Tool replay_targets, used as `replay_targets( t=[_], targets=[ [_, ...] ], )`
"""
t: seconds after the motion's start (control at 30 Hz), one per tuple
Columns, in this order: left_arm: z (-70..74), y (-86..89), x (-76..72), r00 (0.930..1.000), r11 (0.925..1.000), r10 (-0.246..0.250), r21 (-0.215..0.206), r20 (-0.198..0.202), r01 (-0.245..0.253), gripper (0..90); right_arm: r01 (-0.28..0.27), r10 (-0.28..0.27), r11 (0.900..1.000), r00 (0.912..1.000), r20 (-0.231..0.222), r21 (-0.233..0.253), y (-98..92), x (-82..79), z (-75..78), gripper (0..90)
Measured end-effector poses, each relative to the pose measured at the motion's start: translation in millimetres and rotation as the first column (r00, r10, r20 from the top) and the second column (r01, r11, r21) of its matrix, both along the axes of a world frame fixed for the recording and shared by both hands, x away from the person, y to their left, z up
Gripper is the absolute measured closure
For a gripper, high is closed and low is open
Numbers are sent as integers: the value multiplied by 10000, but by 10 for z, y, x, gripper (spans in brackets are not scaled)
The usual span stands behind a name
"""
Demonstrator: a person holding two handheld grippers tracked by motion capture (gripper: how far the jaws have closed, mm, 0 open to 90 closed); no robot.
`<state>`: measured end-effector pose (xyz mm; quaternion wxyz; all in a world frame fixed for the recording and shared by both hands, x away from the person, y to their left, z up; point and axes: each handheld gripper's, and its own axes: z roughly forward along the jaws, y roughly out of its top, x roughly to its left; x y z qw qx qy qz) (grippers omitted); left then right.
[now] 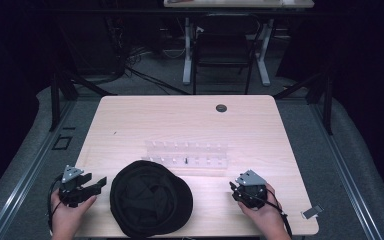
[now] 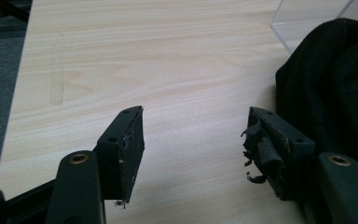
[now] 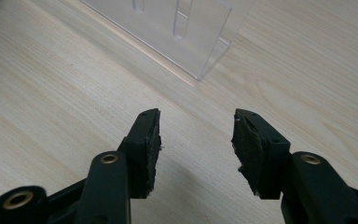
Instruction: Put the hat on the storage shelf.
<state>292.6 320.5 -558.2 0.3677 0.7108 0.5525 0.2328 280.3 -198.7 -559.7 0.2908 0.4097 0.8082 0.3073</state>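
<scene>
A black cap (image 1: 151, 198) lies on the light wooden table (image 1: 180, 120) near its front edge. Behind it stands a clear acrylic rack (image 1: 187, 156) with rows of small slots. My left gripper (image 1: 98, 184) rests at the table's front left, open, its jaws pointing at the cap's left side; in the left gripper view (image 2: 196, 128) the cap (image 2: 331, 93) lies just beside the right jaw. My right gripper (image 1: 236, 189) sits at the front right, open, nothing between its jaws (image 3: 196, 126), with the rack's corner (image 3: 186, 32) a short way ahead.
A dark cable grommet (image 1: 221, 108) sits in the table's far side. Beyond the table stand a black chair (image 1: 223, 52) and white desk legs (image 1: 186, 55). A small grey tag (image 1: 312, 212) lies off the front right corner. Bare wood spreads behind the rack.
</scene>
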Motion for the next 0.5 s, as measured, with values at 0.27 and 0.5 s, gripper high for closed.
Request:
replay_targets(
  t=[0.27,0.5],
  targets=[
    [-6,32,4,9996,9983,51,-573,-276,-66,423,158,-154,9999,9971,-746,50,38,1,-39,554],
    [26,9,-17,9981,9947,-173,-1025,-586,112,505,83,-58,9996,9956,-939,266,49,-7,-18,591]
  ],
)
